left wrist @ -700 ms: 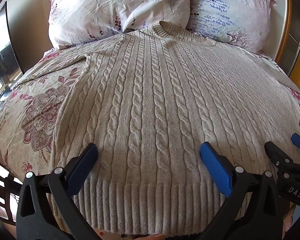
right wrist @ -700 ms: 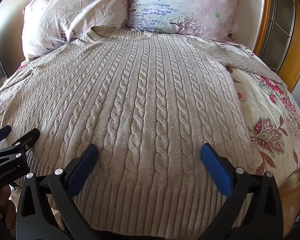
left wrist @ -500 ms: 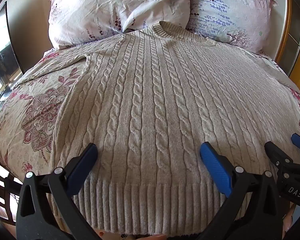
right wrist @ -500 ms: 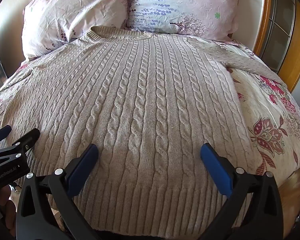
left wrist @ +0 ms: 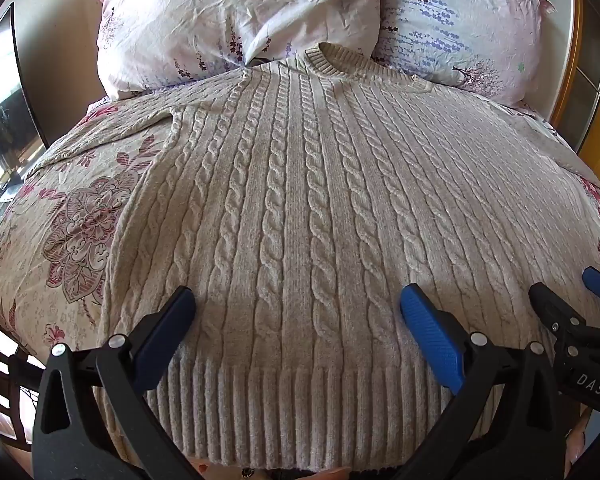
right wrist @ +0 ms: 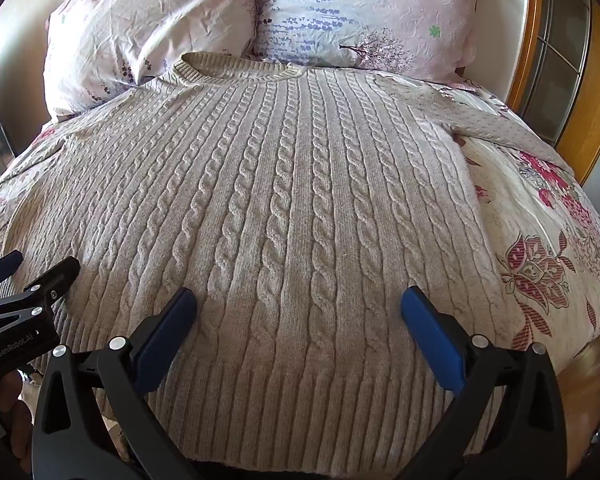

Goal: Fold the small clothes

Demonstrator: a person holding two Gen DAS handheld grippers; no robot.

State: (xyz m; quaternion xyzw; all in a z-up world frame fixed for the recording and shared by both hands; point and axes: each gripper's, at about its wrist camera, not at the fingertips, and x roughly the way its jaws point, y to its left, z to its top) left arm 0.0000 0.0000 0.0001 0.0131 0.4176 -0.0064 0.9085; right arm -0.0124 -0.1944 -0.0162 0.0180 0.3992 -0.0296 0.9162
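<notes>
Before you: a sweater (left wrist: 300,208) of thick, matt cable-knit wool; a bedspread (left wrist: 60,216) and pillows (right wrist: 340,12) of crinkled printed cloth; a glossy wooden frame (right wrist: 596,92); the jaws' blue pads (right wrist: 432,336), textured plastic.

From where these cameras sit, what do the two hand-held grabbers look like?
Both look alike: black plastic frames with triangular cut-outs and silver rivets, each arm ending in a blue ribbed pad. The left gripper carries white "GenRobot.AI" lettering on its side; the right gripper shows "DAS". No cables or sleeves are visible.

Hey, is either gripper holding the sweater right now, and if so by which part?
Nothing is held. The left gripper and right gripper both hover open above the cable-knit sweater, near its ribbed hem.
</notes>
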